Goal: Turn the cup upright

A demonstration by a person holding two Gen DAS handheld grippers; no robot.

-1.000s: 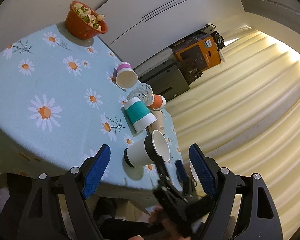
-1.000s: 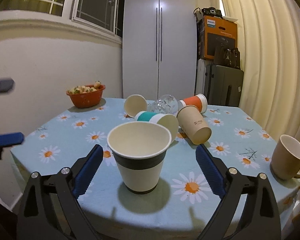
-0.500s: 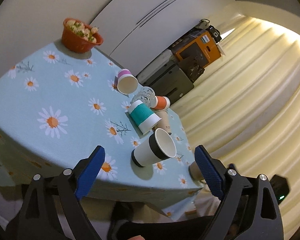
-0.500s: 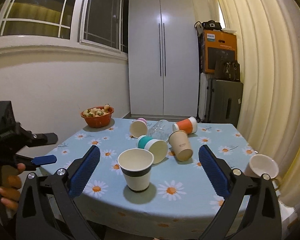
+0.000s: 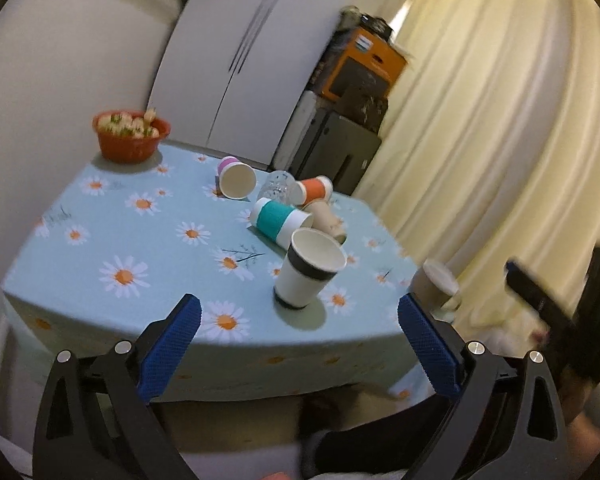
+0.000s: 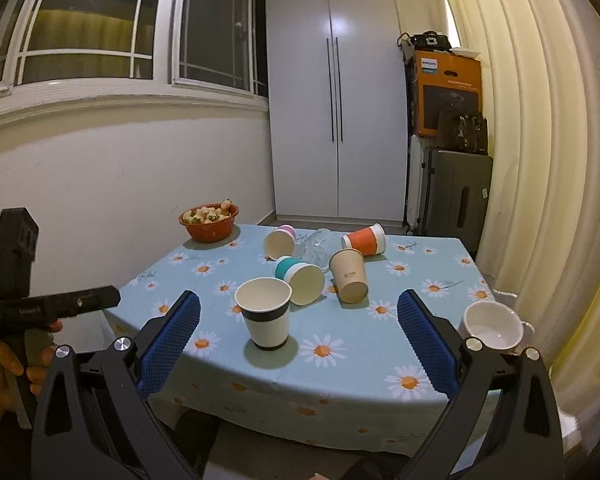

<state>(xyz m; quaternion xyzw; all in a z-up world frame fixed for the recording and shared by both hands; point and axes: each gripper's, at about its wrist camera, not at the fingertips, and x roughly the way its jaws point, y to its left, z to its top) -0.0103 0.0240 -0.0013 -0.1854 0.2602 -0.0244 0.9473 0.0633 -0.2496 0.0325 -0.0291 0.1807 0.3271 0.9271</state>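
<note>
A white paper cup with a dark band [image 6: 265,314] stands upright near the table's front edge; it also shows in the left wrist view [image 5: 309,270]. Behind it several cups lie on their sides: a teal one [image 6: 300,275], a beige one [image 6: 349,275], an orange one [image 6: 364,239] and a pink one [image 6: 280,241]. My left gripper [image 5: 299,350] and my right gripper [image 6: 298,342] are both open and empty, held back off the table's near edge.
The table has a daisy-print cloth [image 6: 420,276]. A tipped clear glass [image 6: 315,249] lies among the cups. An orange bowl [image 6: 209,222] stands at the far left, a beige mug [image 6: 493,325] at the right front. Curtains hang right, suitcases and a cupboard behind.
Both grippers have drawn back from the table, so it looks smaller and farther away. The left view has swung level. The dark-banded cup stays upright where it was.
</note>
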